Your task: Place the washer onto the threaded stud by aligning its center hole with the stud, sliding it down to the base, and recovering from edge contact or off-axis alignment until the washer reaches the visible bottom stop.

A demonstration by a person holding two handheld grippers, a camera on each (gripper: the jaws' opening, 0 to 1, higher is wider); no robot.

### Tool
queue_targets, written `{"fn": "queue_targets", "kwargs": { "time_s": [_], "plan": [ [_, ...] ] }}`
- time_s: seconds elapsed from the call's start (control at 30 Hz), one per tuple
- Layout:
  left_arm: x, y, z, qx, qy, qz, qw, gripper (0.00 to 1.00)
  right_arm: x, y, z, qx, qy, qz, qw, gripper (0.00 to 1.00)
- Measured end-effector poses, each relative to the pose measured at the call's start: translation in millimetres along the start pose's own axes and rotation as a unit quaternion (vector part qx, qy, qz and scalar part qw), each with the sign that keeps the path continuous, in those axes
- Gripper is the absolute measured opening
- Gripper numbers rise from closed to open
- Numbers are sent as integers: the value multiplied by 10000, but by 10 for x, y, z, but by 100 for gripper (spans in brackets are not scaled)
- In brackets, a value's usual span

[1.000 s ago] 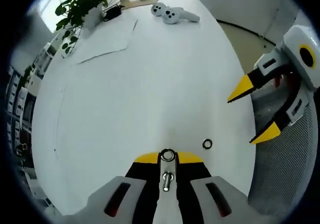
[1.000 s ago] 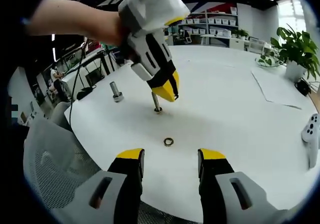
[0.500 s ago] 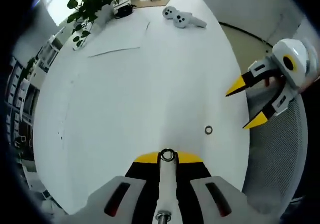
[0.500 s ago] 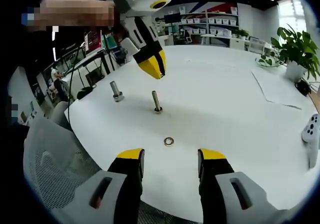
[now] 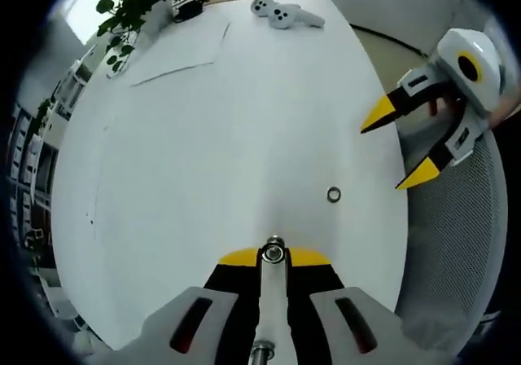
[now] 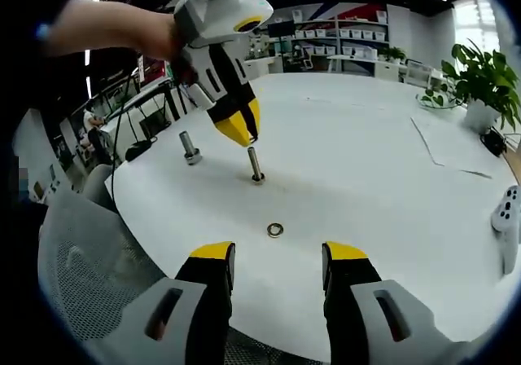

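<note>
My left gripper (image 5: 273, 257) is shut on a small metal washer (image 5: 273, 253), pinched between its yellow tips. In the right gripper view the left gripper (image 6: 241, 134) hangs tilted, its tips just above and slightly left of the top of the upright threaded stud (image 6: 256, 166) on the white table (image 6: 366, 161). A second washer (image 6: 275, 230) (image 5: 333, 194) lies flat on the table in front of my right gripper (image 6: 279, 255). That gripper stands open with nothing between its jaws, and it also shows at the right of the left gripper view (image 5: 383, 157).
A shorter bolt (image 6: 190, 149) stands left of the stud. Two game controllers (image 5: 275, 13) and a potted plant (image 5: 130, 6) sit at the table's far end, beside a paper sheet (image 5: 175, 51). A grey mesh chair (image 5: 456, 251) is at the table's near edge.
One second ago the left gripper's tips were low beside the stud; it rose up and away, and now it has come back down to just above the stud's top. The right gripper stayed put.
</note>
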State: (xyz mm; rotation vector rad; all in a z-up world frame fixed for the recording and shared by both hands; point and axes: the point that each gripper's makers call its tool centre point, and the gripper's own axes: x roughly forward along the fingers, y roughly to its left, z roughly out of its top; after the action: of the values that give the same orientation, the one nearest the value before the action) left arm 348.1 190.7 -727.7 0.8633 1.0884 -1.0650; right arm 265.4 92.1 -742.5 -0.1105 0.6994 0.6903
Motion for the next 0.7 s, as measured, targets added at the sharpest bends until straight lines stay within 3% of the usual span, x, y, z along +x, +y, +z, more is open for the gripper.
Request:
{"fn": "queue_targets", "kwargs": {
  "time_s": [0.47, 0.7],
  "plan": [
    [127, 12, -59, 87, 113, 20, 9999, 8, -1, 5, -2, -9, 10, 10, 10000, 45],
    [285, -13, -131, 176, 304, -17, 9994, 8, 0, -1, -8, -5, 19, 2, 10000, 45]
  ]
}}
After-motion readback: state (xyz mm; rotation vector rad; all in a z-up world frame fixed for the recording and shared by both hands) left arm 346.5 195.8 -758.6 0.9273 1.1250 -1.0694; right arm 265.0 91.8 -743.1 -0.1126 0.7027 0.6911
